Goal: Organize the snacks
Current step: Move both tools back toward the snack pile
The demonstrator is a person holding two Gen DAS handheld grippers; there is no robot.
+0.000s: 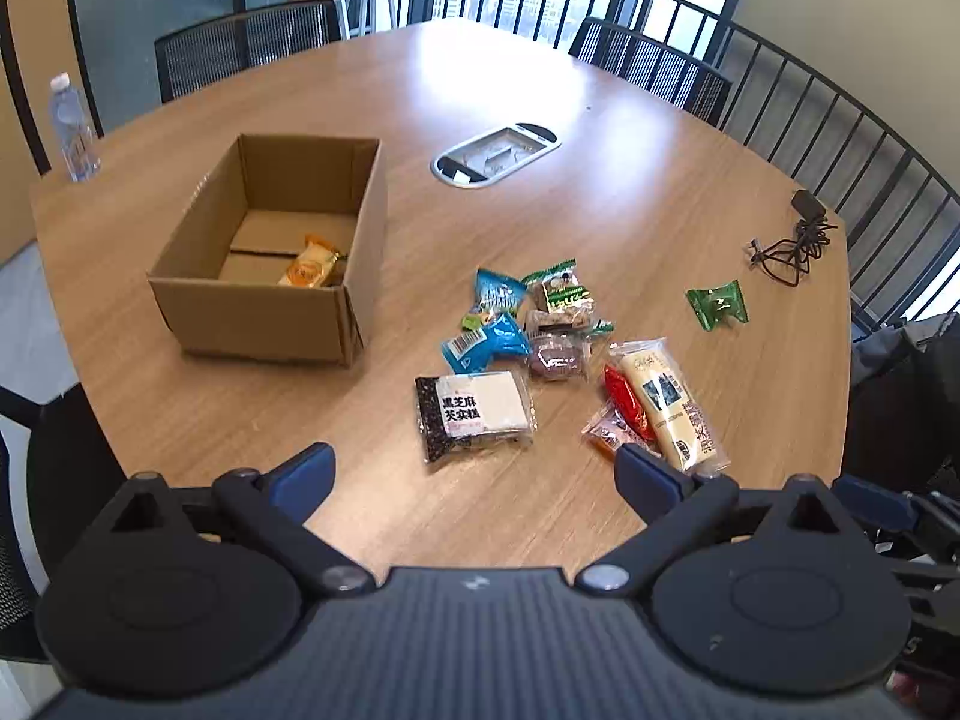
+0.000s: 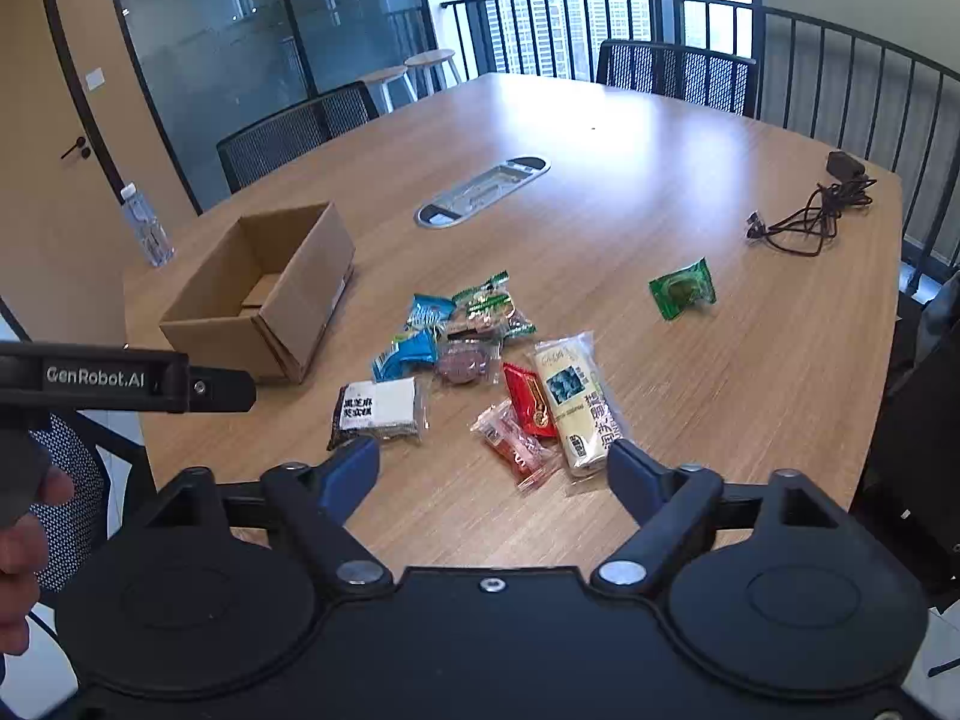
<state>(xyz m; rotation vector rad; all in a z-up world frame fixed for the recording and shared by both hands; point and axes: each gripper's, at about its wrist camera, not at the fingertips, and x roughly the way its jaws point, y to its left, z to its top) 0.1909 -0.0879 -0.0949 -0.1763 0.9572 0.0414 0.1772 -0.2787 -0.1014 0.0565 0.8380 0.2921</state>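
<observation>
Left wrist view: my left fingers [image 1: 474, 468] are hanging released over the surface's [image 1: 540, 120] near edge, snacks [image 1: 528, 336] piling mid-surface beside the box [image 1: 264, 324]; my right fingers [image 2: 492, 459] are spread, grasping nothing.

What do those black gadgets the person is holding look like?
Each gripper is matte black plastic: two round discs on a ribbed body, with silver pivot bolts and angled link arms ending in dark blue fingers. The left gripper, seen side-on from the right wrist camera, carries white lettering, GenRobot.AI. No cables show. A bare hand grips it.
</observation>
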